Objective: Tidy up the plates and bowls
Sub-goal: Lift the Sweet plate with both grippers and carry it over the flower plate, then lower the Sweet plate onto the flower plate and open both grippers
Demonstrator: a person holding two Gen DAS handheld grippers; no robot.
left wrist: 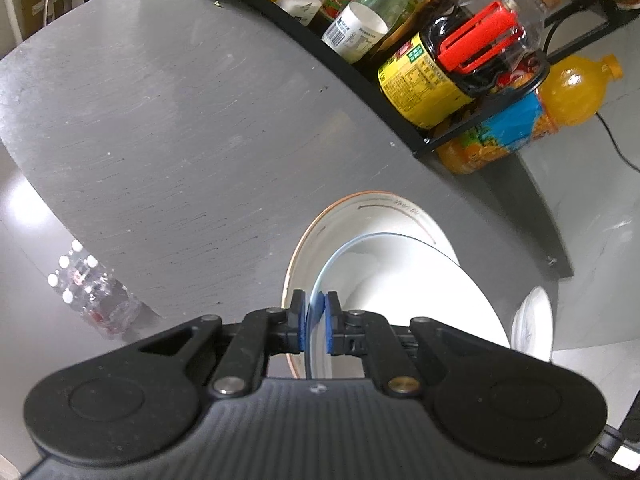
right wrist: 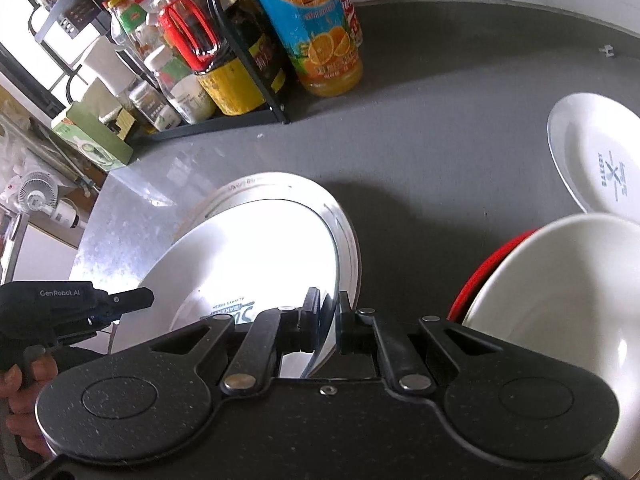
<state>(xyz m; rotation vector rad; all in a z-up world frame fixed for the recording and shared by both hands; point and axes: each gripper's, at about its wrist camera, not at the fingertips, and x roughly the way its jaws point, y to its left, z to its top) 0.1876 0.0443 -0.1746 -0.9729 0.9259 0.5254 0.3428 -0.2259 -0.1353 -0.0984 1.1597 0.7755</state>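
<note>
A white blue-rimmed plate is held tilted above an orange-rimmed plate that lies on the grey table. My left gripper is shut on its near rim, blue pads on either side. In the right wrist view the same plate shows printed lettering, and my right gripper is clamped on its opposite rim. The left gripper reaches the plate's left edge there. Beneath it the lower plate shows only its far rim. A white bowl sits nested in a red bowl at the right.
Another white plate with a bakery logo lies flat at the far right, also seen as the plate. A black rack of bottles and an orange juice bottle line the table's back. A person's hand grips the left tool.
</note>
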